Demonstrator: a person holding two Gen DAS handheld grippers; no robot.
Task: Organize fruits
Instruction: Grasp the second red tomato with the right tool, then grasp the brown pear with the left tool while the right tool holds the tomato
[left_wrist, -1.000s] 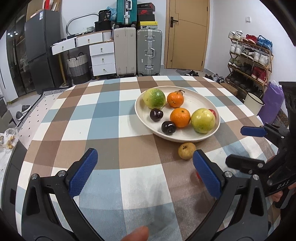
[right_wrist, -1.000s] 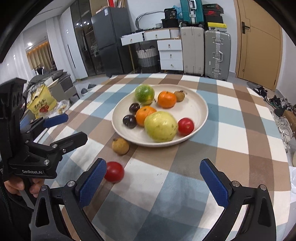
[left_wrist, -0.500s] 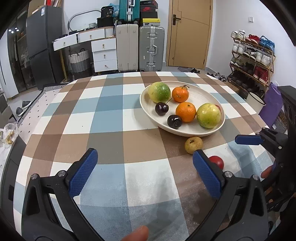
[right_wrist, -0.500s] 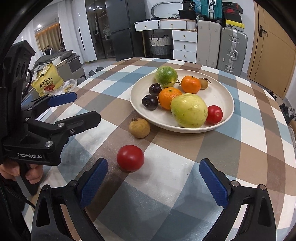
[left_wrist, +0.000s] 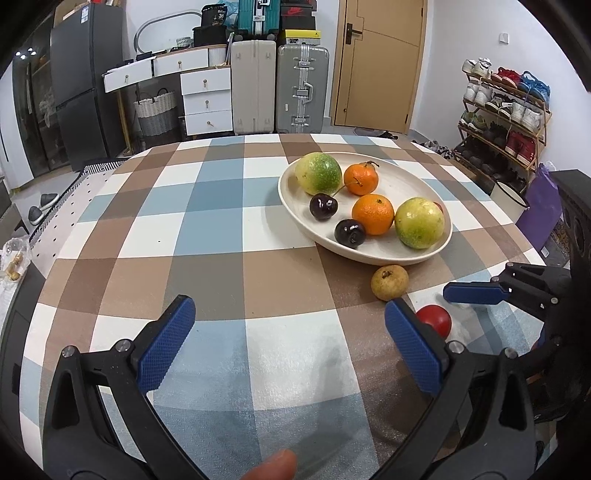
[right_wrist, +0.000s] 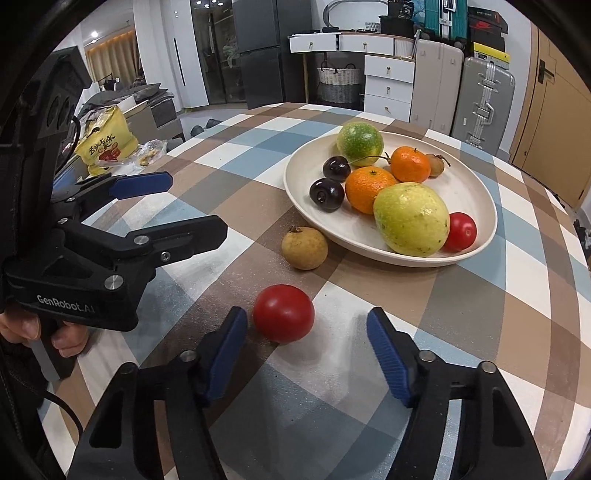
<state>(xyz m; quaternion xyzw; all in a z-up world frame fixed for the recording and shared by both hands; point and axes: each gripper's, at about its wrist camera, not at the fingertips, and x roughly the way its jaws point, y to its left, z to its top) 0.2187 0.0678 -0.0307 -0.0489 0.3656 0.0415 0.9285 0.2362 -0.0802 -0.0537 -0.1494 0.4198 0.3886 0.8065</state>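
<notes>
— How does the right claw (right_wrist: 306, 339) stand?

— Its jaws are closing, about half as wide as half a second ago. The small round red tomato (right_wrist: 283, 313) sits on the checked bench (right_wrist: 461, 295) just ahead of the tips, nearer the blue pad on the left (right_wrist: 227, 349). Neither pad presses on it, so nothing is held.

— And the left claw (left_wrist: 288, 343)?

— Wide, with only bench cloth between its pads. In its own view the same tomato (left_wrist: 434, 320) shows just past its right-hand tip, and the right claw's upper blue finger (left_wrist: 474, 294) lies just beyond the fruit.

— What has changed since a second ago?

— The right claw has come down and in towards the tomato, which now looks much larger and nearer in its view. The left claw has barely shifted. The fruit lies as it did.

— Where is the rest, from the right claw?

— The round tan-brown fruit (right_wrist: 304, 247) is ahead of the tomato, beside the rim of the cream oval plate (right_wrist: 476, 192). The plate lies farther ahead and to the right, holding other fruit.

— Which way does the tomato point?

— It is near enough round, so I cannot tell a long axis, nor find its stem end.
</notes>
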